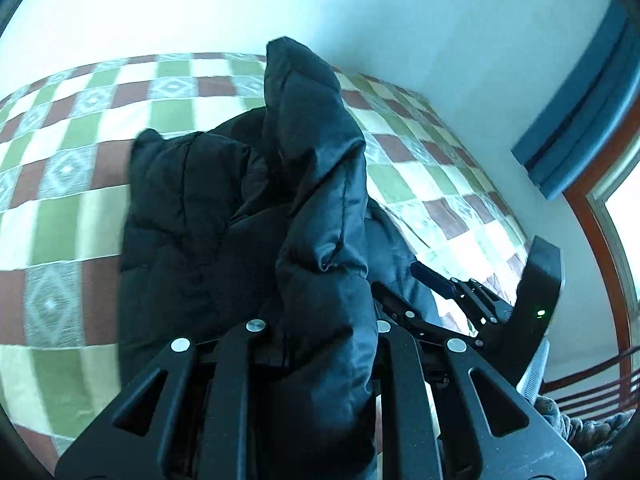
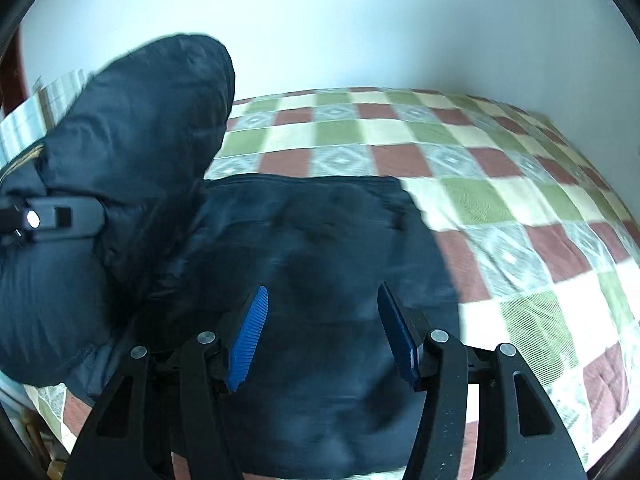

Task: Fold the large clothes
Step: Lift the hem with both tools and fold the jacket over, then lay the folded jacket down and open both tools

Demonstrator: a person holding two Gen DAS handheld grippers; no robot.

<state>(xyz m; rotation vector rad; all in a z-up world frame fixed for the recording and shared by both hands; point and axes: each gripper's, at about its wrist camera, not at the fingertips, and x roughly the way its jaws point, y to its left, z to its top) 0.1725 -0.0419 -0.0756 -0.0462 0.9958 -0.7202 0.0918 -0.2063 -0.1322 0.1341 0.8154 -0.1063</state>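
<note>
A black puffer jacket (image 1: 192, 208) lies on a checked quilt (image 1: 60, 200). A thick fold of it rises between the jaws of my left gripper (image 1: 322, 332), which is shut on it; the fingertips are buried in the fabric. From the right wrist view that lifted fold (image 2: 140, 120) stands at the left, with the left gripper (image 2: 68, 216) clamped on it. My right gripper (image 2: 320, 320) hangs open over the flat part of the jacket (image 2: 320, 232), its blue pads (image 2: 248, 340) apart with nothing between them. It also shows at the right of the left wrist view as the right gripper (image 1: 448, 292).
The quilt (image 2: 520, 200) covers a bed that meets a pale wall (image 2: 360, 20) at the back. A wood-framed window (image 1: 600, 220) and a blue curtain rail cover (image 1: 580, 100) stand to the right. Grey cloth (image 1: 580, 432) lies by the bed's near right corner.
</note>
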